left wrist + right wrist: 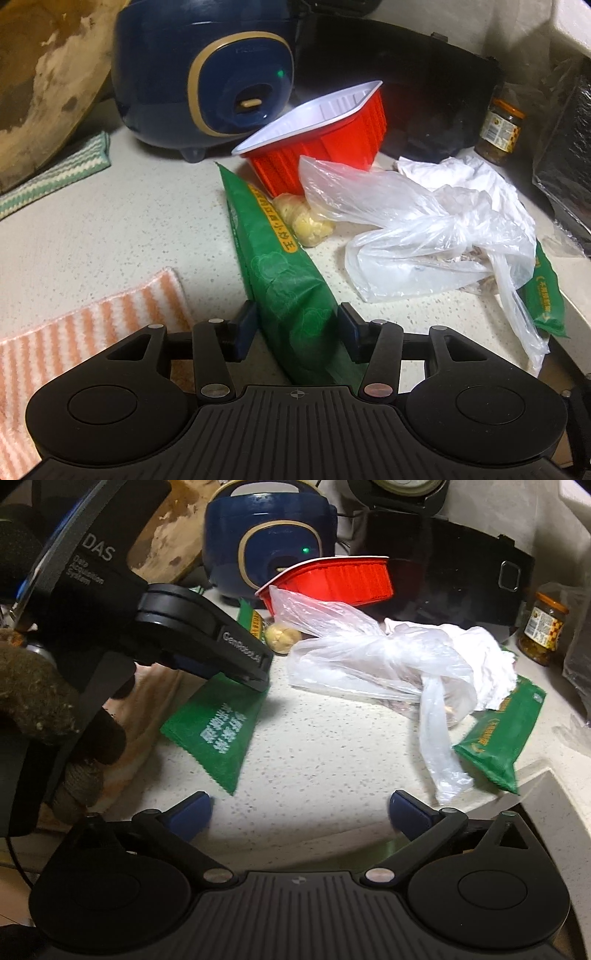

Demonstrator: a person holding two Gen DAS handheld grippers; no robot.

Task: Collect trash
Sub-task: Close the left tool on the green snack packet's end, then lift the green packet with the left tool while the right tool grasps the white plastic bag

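Left gripper: jaws spread, straddling the long green plastic snack packet on the speckled counter, not pressing it. Tilted red ribbed plastic tub: white inside, empty. Crumpled clear plastic bag: contents indistinct. Right gripper: jaws spread wide, holding nothing.

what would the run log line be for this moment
left tool: open, around green packet | right tool: open, empty, over counter | plastic bag, red tub: not collected

Two close downward views, shared countertop
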